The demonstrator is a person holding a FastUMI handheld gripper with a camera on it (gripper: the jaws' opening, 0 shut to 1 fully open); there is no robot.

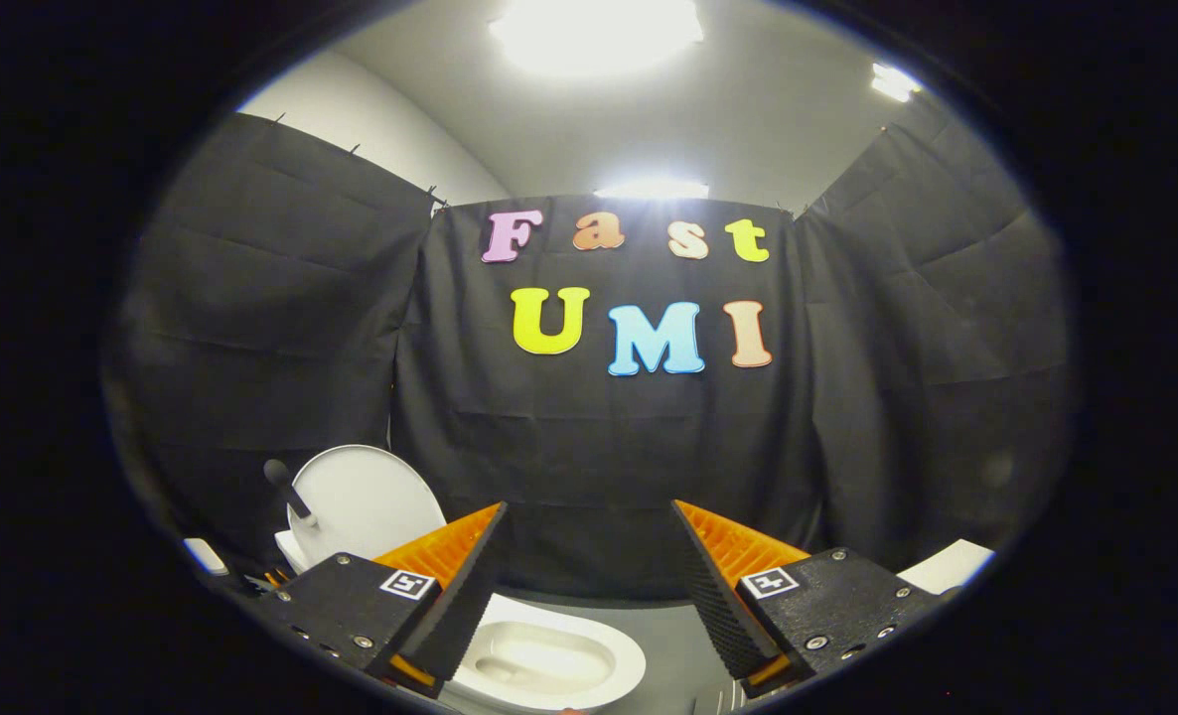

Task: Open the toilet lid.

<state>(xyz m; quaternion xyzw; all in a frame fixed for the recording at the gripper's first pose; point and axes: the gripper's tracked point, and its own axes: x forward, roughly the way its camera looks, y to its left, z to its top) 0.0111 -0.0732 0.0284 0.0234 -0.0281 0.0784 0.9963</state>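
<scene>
Toilet lid up, claw spread wide and holding nothing.

We count one gripper (589, 541) with two fingers (465, 586), set well apart with only bare cloth wall (589, 467) showing between their tips. We see one toilet: its lid (366, 501) stands raised and leans back toward the wall, beyond the left finger, and one open bowl (549, 665) lies below and between the fingers (the left finger covers part of its rim). One dark handle (286, 489) stands up in front of the lid; what it belongs to we cannot tell. Three ceiling lights (594, 30) glow above the cloth. One pale object (947, 566) sits beyond the right finger and another small one (205, 556) beside the left; both are cut off and too small for us to make out.
</scene>
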